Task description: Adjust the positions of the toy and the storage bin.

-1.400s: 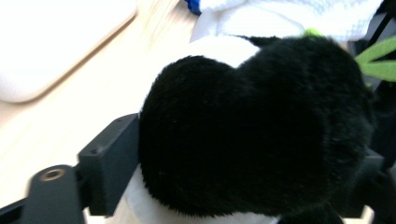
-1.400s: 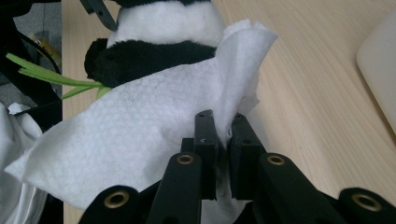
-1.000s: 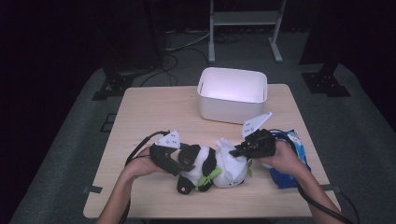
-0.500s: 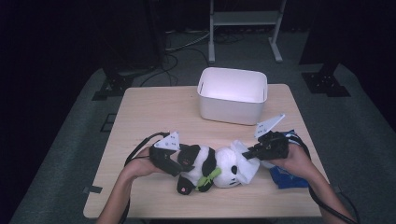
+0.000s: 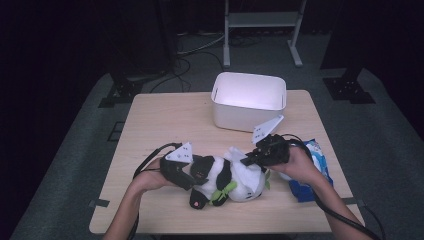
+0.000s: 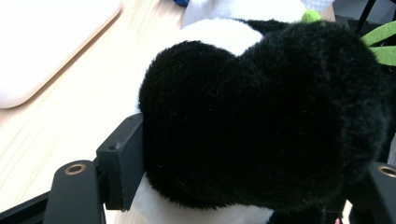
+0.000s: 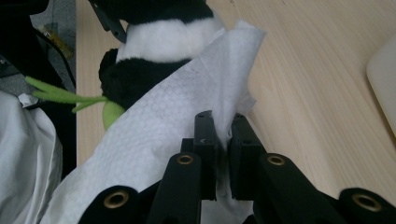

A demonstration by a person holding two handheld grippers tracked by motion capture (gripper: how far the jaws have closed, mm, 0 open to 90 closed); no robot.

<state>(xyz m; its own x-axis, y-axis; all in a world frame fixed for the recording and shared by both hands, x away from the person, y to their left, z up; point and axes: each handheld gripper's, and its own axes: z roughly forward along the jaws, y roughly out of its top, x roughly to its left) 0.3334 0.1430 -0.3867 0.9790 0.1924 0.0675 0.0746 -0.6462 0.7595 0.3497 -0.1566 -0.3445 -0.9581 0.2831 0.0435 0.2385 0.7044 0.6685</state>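
The right gripper (image 7: 223, 140) is seen with its jaws pinched together on a white paper tissue (image 7: 187, 102), which is draped over the panda plush toy (image 5: 225, 177). The left gripper (image 6: 243, 186) is clamped on a black furry part of that toy, its jaws having just been closing slightly around it. The toy is laid on its side near the front edge of the wooden table (image 5: 165, 120), between both hands. A white bin (image 5: 248, 100) is placed farther back, and a blue packet (image 5: 312, 172) beside the right hand.

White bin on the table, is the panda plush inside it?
No, the panda plush lies on the table in front of the white bin.
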